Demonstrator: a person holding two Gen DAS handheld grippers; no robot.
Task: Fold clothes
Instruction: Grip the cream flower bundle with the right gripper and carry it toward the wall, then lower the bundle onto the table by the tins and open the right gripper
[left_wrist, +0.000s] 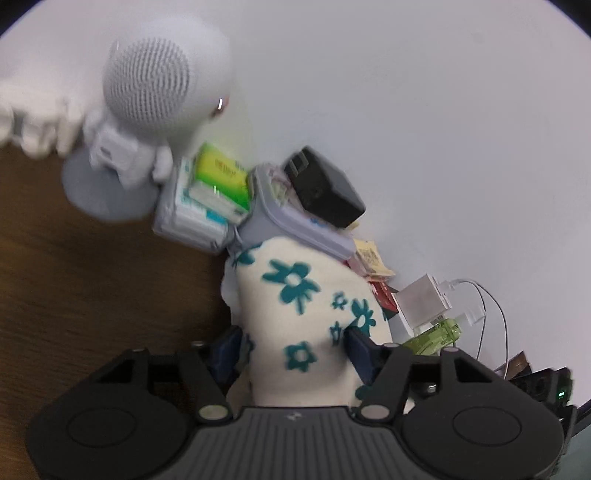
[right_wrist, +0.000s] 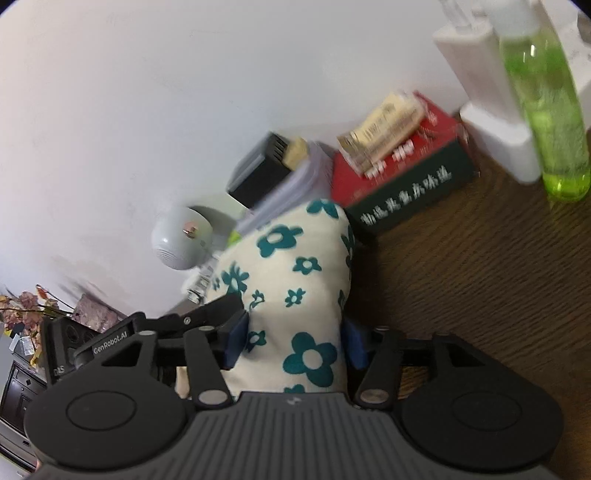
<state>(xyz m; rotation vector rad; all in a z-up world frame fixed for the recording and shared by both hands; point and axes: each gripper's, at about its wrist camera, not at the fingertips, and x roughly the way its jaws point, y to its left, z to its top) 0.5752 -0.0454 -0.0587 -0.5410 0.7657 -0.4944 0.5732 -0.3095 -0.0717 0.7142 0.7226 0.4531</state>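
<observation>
The floral cloth (left_wrist: 303, 317) lies as a narrow, thick bundle on the brown counter (left_wrist: 92, 288), its far end up against the clutter by the wall: the grey box (left_wrist: 295, 221) with a black block (left_wrist: 325, 188) on top, and, in the right wrist view, the red and green box (right_wrist: 402, 181) just to the right of the cloth (right_wrist: 291, 288). That rolled, layered look suggests the folding is well advanced, though how many folds are in and whether the near end is squared up cannot be told, since the claws' bodies hide it. The left claw (left_wrist: 295, 350) straddles the bundle with its blue pads (left_wrist: 360, 347) at either side of it; they seem to sit at the fabric's edges rather than pinch it, so the claw reads as roughly half open and letting go. The right claw (right_wrist: 295, 343) stands much the same, half open, with the cloth between its pads (right_wrist: 238, 338) and no clear squeeze. Likely left: checking the fold holds, tidying the edges, and moving the bundle clear of the boxes. Both views are blurred, so fine creases are unreadable.
</observation>
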